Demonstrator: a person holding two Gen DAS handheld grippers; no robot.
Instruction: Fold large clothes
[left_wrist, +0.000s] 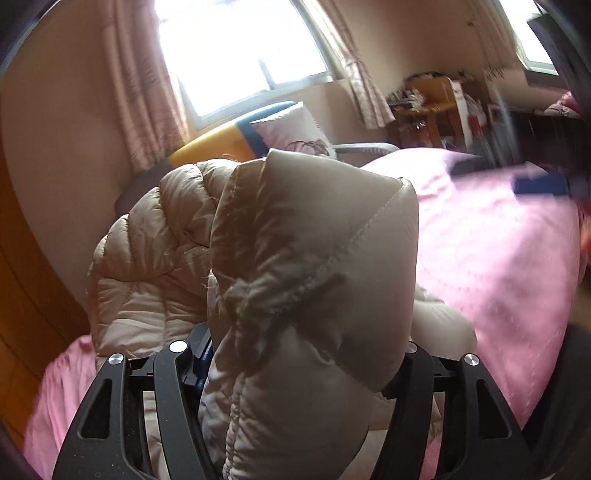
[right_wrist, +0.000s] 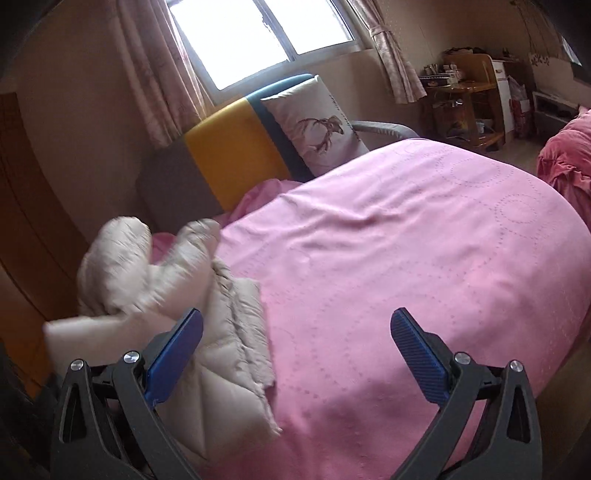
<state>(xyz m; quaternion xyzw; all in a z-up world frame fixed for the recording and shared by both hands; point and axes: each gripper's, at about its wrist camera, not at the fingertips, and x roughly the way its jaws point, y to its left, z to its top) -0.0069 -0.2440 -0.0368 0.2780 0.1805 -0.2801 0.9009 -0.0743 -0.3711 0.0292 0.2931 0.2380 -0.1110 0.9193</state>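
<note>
Between the left hand-held gripper (left_wrist: 295, 354) fingers, a beige puffer jacket (left_wrist: 314, 258) hides both pads; grip unclear.

Right gripper (right_wrist: 295, 343) has open pink bedspread (right_wrist: 406, 258) ahead and to its right, nothing lying on it. To its left the beige puffer jacket (right_wrist: 221, 350) is heaped along the bed edge; in the left wrist view a thick fold of it fills the gap between the left gripper (left_wrist: 299, 354) fingers. Far end is closed off by headboard (right_wrist: 221, 155) and pillow (right_wrist: 314, 125).
</note>
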